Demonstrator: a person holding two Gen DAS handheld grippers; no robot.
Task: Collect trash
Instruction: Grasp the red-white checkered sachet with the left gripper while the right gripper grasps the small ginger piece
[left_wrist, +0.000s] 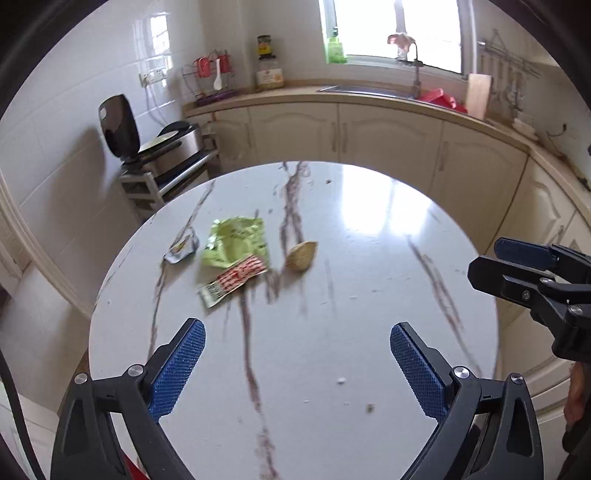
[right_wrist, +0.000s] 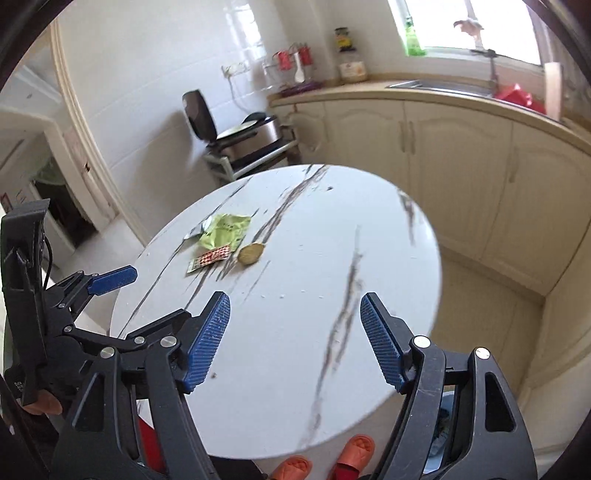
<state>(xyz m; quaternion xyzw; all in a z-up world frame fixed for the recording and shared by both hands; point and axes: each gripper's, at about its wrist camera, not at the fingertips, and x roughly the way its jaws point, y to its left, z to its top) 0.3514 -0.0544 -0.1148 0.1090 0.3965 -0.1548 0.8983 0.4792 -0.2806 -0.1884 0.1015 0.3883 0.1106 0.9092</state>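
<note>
Standing in a tiled kitchen, a round white counter (left_wrist: 369, 295) with dark marble-like veins carries all the trash on its far left part, with small crumbs scattered nearer the viewer. Behind it run cream cabinets (left_wrist: 388, 136) under a tan worktop, with a sink (left_wrist: 365, 89) and tap below a bright window (left_wrist: 399, 29); a green bottle (left_wrist: 335, 48) sits on the sill, a jar (left_wrist: 269, 70) and a wire rack (left_wrist: 212, 79) with red items stand further left, and something red (left_wrist: 443, 99) lies beside the sink. A dark appliance (left_wrist: 162, 140) with its lid raised sits on a low shelf by the wall. Trash, listed: green wrapper (left_wrist: 236, 240), crumpled and torn open, lying flat; red-and-white packet (left_wrist: 236, 279), a narrow strip touching the wrapper's near edge; small silvery wrapper (left_wrist: 181, 248), crumpled, just left of the green one; tan round scrap (left_wrist: 301, 254), just right of the green one, apart from it. Left tool (left_wrist: 297, 363): blue-padded fingers spread wide, empty, above the counter's near part, well short of the trash. Right tool (right_wrist: 295, 336): fingers likewise wide apart, empty, above the counter's near edge. Orange slippers (right_wrist: 325, 458) show on the floor below the rim in the right wrist view.
</note>
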